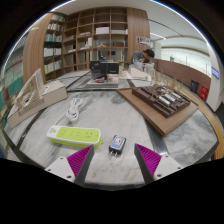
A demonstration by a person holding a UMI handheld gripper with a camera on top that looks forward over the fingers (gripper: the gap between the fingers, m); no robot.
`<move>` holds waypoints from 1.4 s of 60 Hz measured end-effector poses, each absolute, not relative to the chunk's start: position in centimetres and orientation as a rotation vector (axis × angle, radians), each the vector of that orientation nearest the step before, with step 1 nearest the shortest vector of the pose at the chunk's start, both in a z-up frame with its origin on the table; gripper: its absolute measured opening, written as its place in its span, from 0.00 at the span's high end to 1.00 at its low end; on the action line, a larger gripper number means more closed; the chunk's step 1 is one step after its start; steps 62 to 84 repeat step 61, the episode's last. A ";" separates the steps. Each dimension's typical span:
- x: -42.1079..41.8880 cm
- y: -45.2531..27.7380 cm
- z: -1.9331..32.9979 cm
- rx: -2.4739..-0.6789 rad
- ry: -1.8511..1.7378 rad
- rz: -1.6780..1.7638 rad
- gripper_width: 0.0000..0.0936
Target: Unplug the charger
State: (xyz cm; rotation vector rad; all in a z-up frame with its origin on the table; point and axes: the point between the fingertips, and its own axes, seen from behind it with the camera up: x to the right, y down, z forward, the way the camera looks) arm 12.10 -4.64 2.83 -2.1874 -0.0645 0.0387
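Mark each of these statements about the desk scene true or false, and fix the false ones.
1. The charger sits between the gripper jaws. True; gaps show on both sides.
2. The jaws are shut on the charger. False; they are open.
3. The power strip is green and white. True.
4. The charger is plugged into the power strip. False; it lies apart from the strip, on the table.
5. A white cable lies beyond the power strip. True.
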 end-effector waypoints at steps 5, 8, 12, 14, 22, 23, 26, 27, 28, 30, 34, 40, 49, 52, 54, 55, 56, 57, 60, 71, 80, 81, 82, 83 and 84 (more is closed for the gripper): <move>11.5 -7.5 4.9 -2.165 -0.085 0.040 0.10; 11.0 -9.3 6.2 -2.143 -0.100 0.058 0.10; 10.1 -11.5 7.7 -2.128 -0.114 0.088 0.10; 9.8 -12.5 8.4 -2.123 -0.119 0.098 0.10; 8.7 -15.9 10.7 -2.098 -0.131 0.137 0.10; 8.5 -16.2 10.9 -2.092 -0.132 0.144 0.10; 8.2 -17.1 11.3 -2.074 -0.137 0.171 0.10; 8.0 -17.4 11.3 -2.072 -0.141 0.182 0.10; 7.9 -17.7 11.2 -2.074 -0.143 0.195 0.10; 8.0 -18.4 10.7 -2.088 -0.139 0.218 0.10; 9.0 -19.1 9.4 -2.116 -0.121 0.215 0.10; 10.7 -19.2 8.6 -2.097 -0.144 0.130 0.11; 11.6 -19.6 8.1 -2.096 -0.221 0.078 0.11; 11.6 -19.6 7.9 -2.099 -0.240 0.085 0.11; 11.2 -19.6 7.9 -2.096 -0.237 0.117 0.10; 10.9 -19.6 8.1 -2.091 -0.228 0.139 0.11; 10.6 -19.6 8.2 -2.083 -0.218 0.166 0.10; 10.3 -19.5 8.4 -2.076 -0.209 0.190 0.10; 9.9 -19.3 8.9 -2.055 -0.183 0.251 0.09; 9.8 -19.3 9.0 -2.049 -0.177 0.265 0.09; 9.8 -19.3 9.0 -2.049 -0.177 0.265 0.09; 9.8 -19.3 9.0 -2.049 -0.177 0.265 0.09; 9.8 -19.3 9.0 -2.049 -0.177 0.265 0.09; 9.8 -19.3 9.0 -2.049 -0.177 0.265 0.09; 9.8 -19.3 9.0 -2.049 -0.177 0.265 0.09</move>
